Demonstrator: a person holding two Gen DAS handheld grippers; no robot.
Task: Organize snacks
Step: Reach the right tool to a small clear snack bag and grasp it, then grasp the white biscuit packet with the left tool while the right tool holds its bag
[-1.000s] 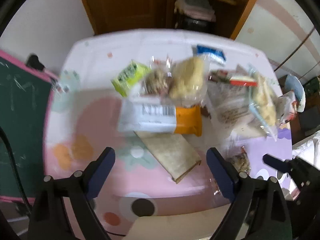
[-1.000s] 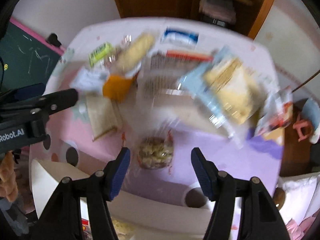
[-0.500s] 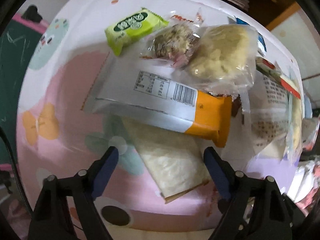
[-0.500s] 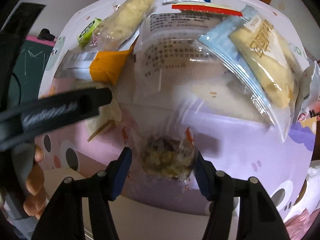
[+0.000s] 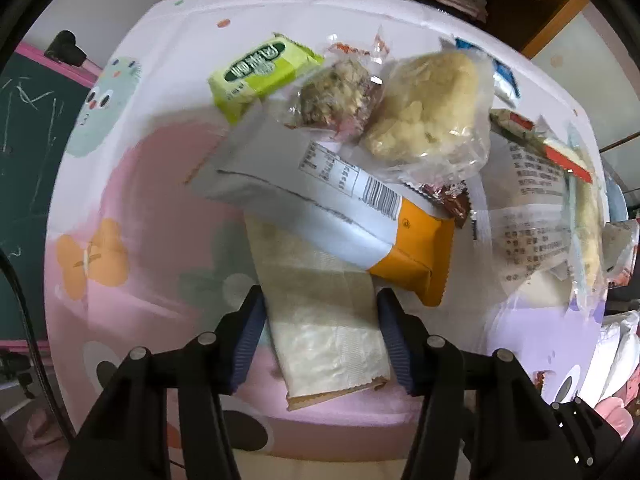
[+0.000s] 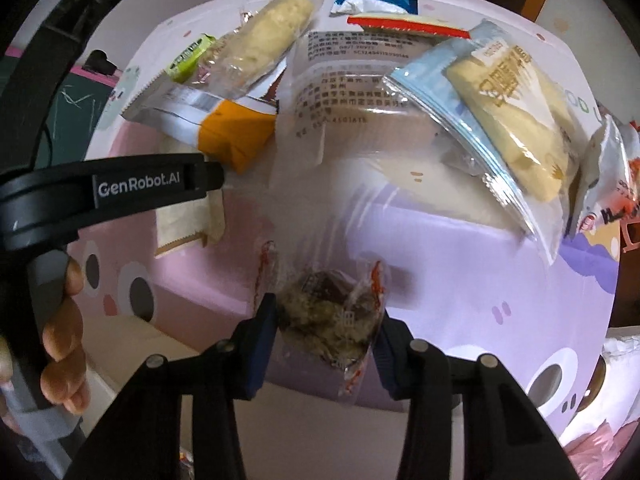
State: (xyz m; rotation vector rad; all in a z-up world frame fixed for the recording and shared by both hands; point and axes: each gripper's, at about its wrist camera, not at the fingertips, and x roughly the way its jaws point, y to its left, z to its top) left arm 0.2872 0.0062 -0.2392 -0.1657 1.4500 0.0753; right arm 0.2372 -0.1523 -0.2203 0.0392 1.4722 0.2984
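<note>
My left gripper is shut on a flat beige-and-white wafer packet at the table's near edge; the packet's far end lies under a white-and-orange bag. My right gripper is shut on a small clear-wrapped oat snack near the front edge. The left gripper body shows at the left of the right wrist view, over the wafer packet.
The pink and purple table holds a green packet, a second oat snack, a pale pastry bag, a clear printed bag, a blue-edged biscuit pack and a blue wrapper. A chalkboard stands left.
Both grippers came down and forward and closed: the left onto the wafer packet, the right onto the small oat snack. Both were open before.
</note>
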